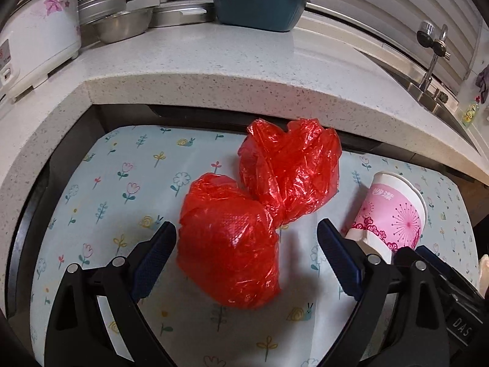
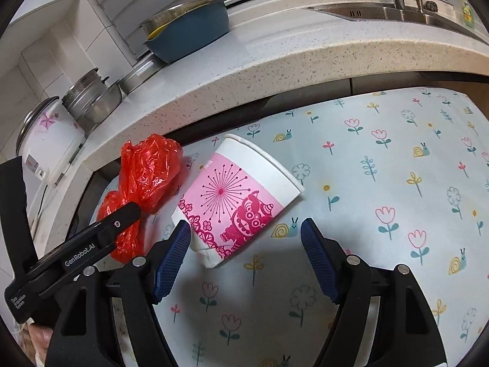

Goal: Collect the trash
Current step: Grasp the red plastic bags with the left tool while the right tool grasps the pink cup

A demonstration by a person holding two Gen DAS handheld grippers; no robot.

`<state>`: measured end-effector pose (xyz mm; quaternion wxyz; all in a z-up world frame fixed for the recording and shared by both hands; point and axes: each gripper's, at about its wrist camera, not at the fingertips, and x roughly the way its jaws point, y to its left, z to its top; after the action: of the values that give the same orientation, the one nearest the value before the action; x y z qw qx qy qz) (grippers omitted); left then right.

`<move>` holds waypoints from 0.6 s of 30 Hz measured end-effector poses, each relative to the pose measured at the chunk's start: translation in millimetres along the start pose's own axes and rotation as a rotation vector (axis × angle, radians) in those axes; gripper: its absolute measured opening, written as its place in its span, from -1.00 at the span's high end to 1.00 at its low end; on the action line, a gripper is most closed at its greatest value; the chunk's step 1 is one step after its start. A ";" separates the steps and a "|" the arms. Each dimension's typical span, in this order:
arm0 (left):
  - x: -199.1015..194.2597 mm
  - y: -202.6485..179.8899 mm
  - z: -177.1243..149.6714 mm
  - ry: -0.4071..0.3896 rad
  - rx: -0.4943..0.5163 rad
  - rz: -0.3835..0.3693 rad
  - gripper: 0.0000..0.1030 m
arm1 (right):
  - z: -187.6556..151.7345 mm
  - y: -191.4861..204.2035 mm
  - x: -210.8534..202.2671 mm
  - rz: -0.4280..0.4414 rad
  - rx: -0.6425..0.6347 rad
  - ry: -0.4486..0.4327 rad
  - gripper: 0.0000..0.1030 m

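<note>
Left claw [image 1: 246,255]: its blue-padded fingers are standing spread wide, one on each side of the nearer lump of the red plastic bag, gripping nothing.
Right claw [image 2: 244,255]: it is hanging wide apart over the lower end of the paper cup, the left pad [image 2: 171,263] just beside the cup's base; whether it is touching cannot be told.
Red plastic bag [image 1: 259,211]: it is lying crumpled on the flowered mat, bunched into two lumps joined at a pinched waist, the nearer lump sitting between the left claw's fingers and the farther lump [image 1: 290,168] leaning toward the worktop's edge.
Paper cup [image 2: 235,198]: white with a pink printed band, it is lying on its side on the mat, its rim pointing away from the right claw, just right of the red bag.
Flowered mat [image 2: 382,168]: pale blue with tulips and snails, it is covering the lower surface that is carrying the bag and cup.
Worktop [image 1: 214,61]: speckled stone, it is rising behind the mat and carrying a rice cooker [image 1: 36,39], steel bowls [image 1: 122,24] and a blue basin [image 1: 259,9].
Sink [image 2: 397,12]: it is sitting at the far right of the worktop with a tap [image 1: 431,58].
</note>
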<state>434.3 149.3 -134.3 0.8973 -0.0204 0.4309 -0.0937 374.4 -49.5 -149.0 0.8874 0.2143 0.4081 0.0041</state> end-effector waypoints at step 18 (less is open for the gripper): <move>-7.2 -38.2 -9.5 0.004 0.050 -0.076 0.29 | 15.8 3.5 3.2 0.062 0.034 -0.073 0.28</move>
<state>416.9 113.6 -130.2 0.8924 -0.0141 0.4291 -0.1386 388.6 -51.7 -140.9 0.8975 0.2417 0.3684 0.0169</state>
